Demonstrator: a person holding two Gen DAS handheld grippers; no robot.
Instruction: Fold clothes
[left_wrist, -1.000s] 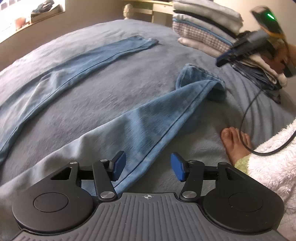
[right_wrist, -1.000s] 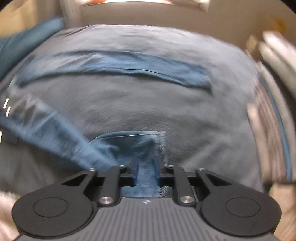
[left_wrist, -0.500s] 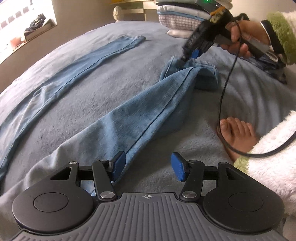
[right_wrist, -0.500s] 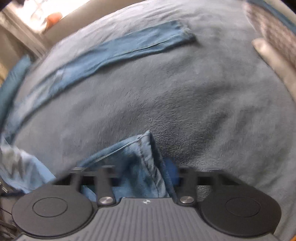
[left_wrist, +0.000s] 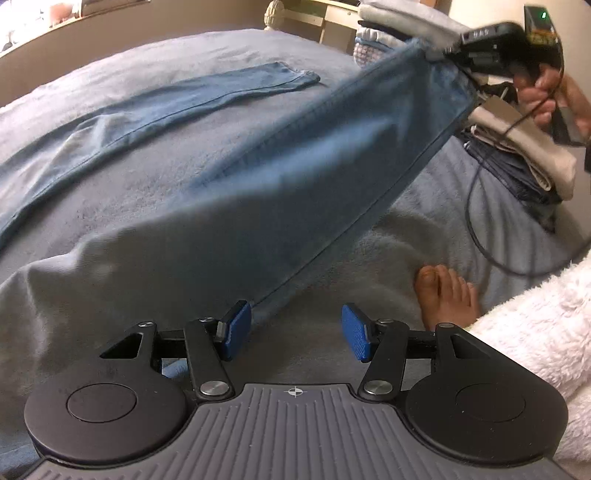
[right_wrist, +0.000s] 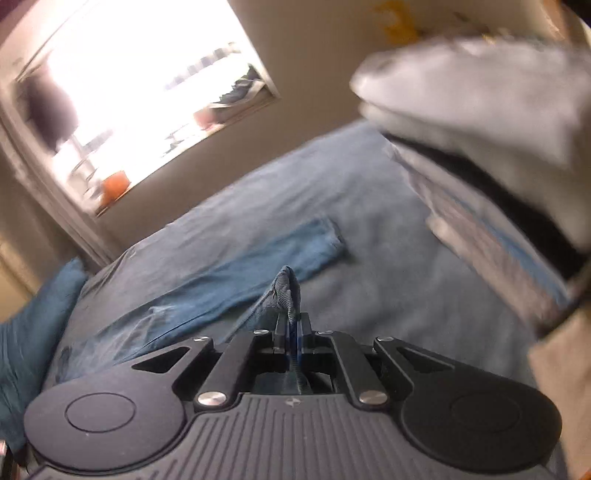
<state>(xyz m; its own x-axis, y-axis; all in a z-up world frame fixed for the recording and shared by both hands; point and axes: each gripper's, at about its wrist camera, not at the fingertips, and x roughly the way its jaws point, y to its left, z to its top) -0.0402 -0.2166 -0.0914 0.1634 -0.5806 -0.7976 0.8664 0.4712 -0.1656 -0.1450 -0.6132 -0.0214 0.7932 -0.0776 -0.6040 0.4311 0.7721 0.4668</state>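
Now blue jeans (left_wrist: 303, 155), apparently taut, hem in right tool (right_wrist: 293, 328).

One leg of the jeans (left_wrist: 207, 99) is lying flat across the far part of the bed (left_wrist: 155, 192). The other leg (left_wrist: 332, 158) is being held up off the bed, its hem pinched in the right hand-held gripper (right_wrist: 293, 325) above the right side. A stack of folded clothes (left_wrist: 532, 162) is sitting at the bed's far right edge. A bare foot (left_wrist: 447, 295) is resting on the near right part.
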